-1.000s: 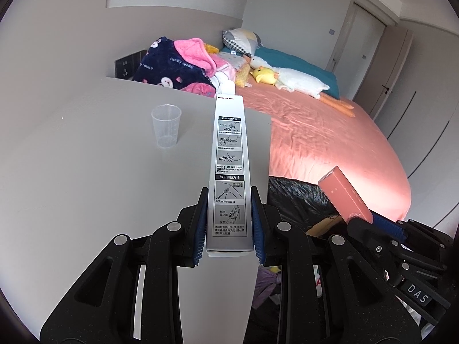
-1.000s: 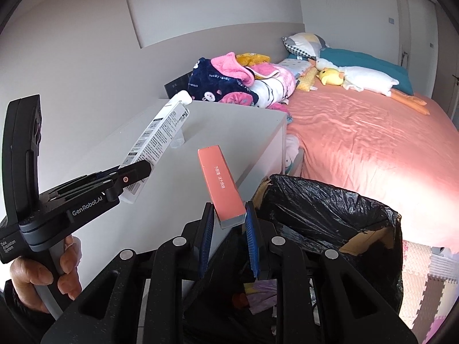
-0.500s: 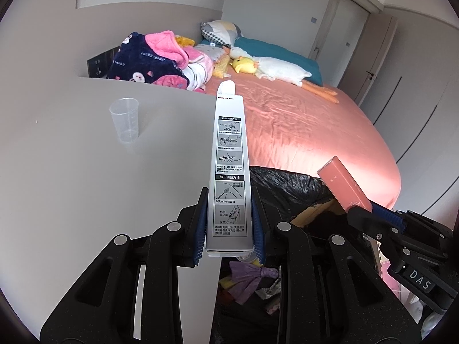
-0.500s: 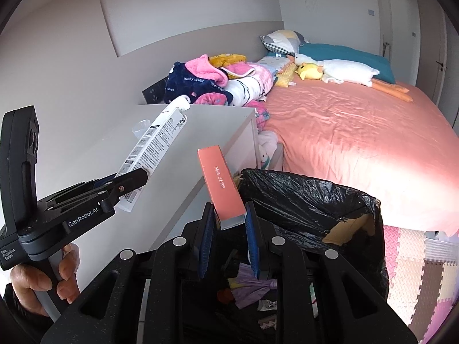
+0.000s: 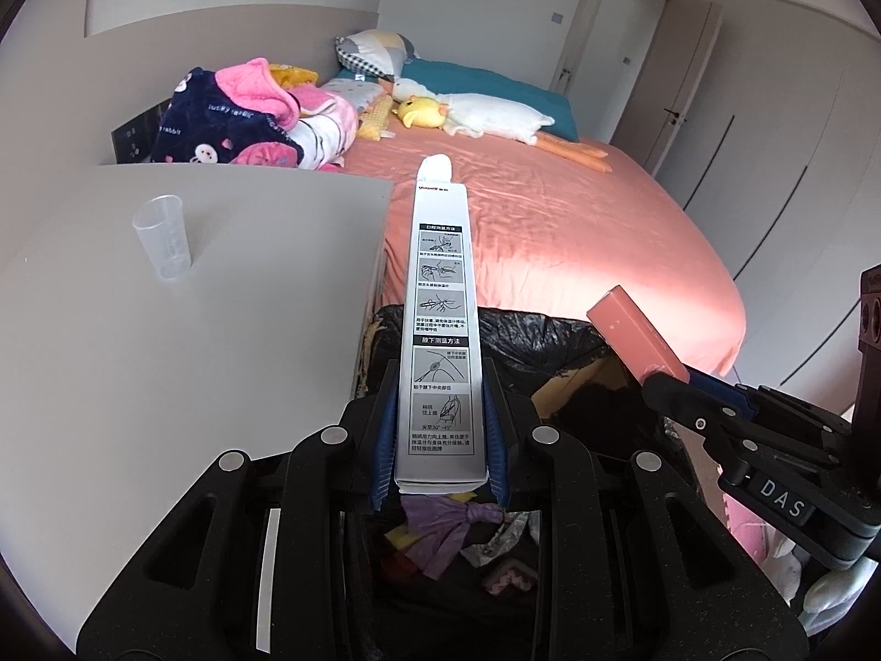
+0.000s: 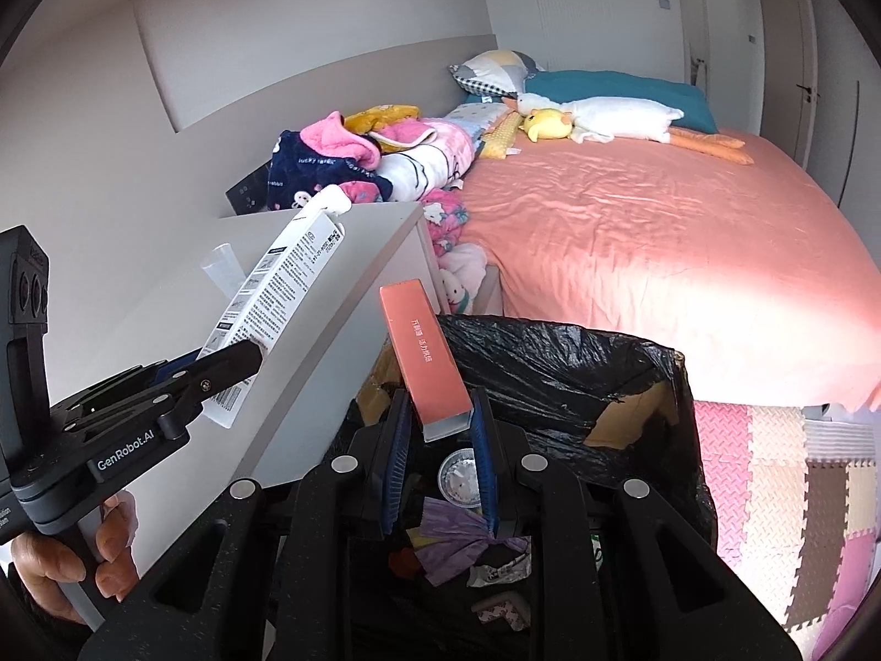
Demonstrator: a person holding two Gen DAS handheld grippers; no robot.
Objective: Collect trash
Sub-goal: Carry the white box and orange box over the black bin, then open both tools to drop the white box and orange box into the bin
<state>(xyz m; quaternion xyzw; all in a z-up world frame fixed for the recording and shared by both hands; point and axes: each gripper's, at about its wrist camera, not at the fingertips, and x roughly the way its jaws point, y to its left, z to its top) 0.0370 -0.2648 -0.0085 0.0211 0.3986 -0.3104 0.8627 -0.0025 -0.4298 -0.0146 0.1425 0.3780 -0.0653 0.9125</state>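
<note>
My left gripper (image 5: 440,440) is shut on a long white box (image 5: 439,330) printed with instruction pictures, held upright over the near rim of the black-lined trash bin (image 5: 528,341). The box also shows in the right wrist view (image 6: 275,297). My right gripper (image 6: 438,440) is shut on a salmon-pink box (image 6: 424,352), held over the open bin (image 6: 633,374); that box shows in the left wrist view (image 5: 633,336) too. Crumpled purple paper (image 6: 457,529) and other trash lie inside the bin.
A grey table (image 5: 165,330) stands left of the bin with a clear plastic cup (image 5: 162,245) on it. A bed with a pink sheet (image 5: 550,231), plush toys and piled blankets (image 5: 248,115) lies behind. Foam floor mats (image 6: 771,468) are at the right.
Both grippers have moved right from above the table edge to over the bin, each still holding its box. The bin's contents now show beneath them.
</note>
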